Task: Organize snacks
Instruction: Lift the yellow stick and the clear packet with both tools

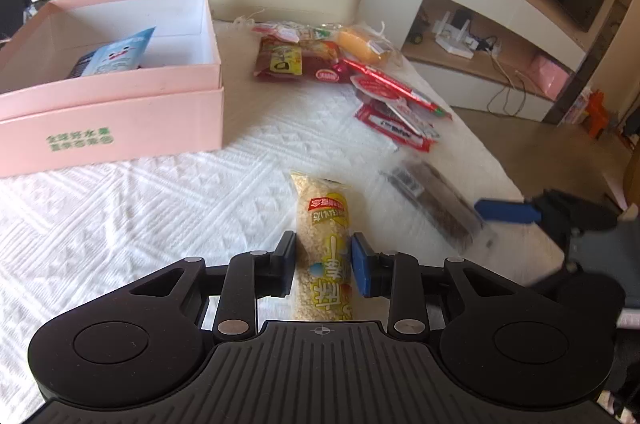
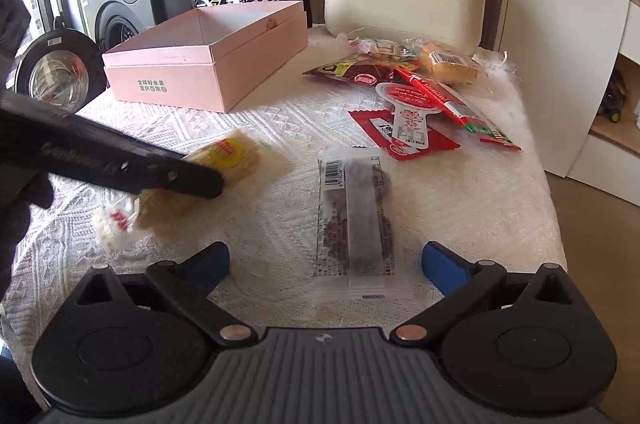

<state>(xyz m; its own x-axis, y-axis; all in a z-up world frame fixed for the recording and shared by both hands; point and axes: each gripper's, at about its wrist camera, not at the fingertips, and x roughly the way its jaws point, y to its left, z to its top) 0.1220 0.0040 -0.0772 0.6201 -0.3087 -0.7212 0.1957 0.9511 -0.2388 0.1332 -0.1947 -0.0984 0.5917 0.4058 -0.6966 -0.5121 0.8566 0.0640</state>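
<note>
Yellow rice bar (image 1: 324, 252) clamped in left hand-held gripper (image 1: 323, 260); right hand-held gripper (image 2: 325, 264) gapes wide, empty.

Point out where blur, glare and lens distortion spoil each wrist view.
Left wrist view: the dark snack bar and the right gripper are smeared by motion; the fisheye bows the shelving at right. Right wrist view: the left gripper and the rice snack it covers are blurred; the washing machine leans with distortion; the dark bar's wrapper has soft glare.
</note>
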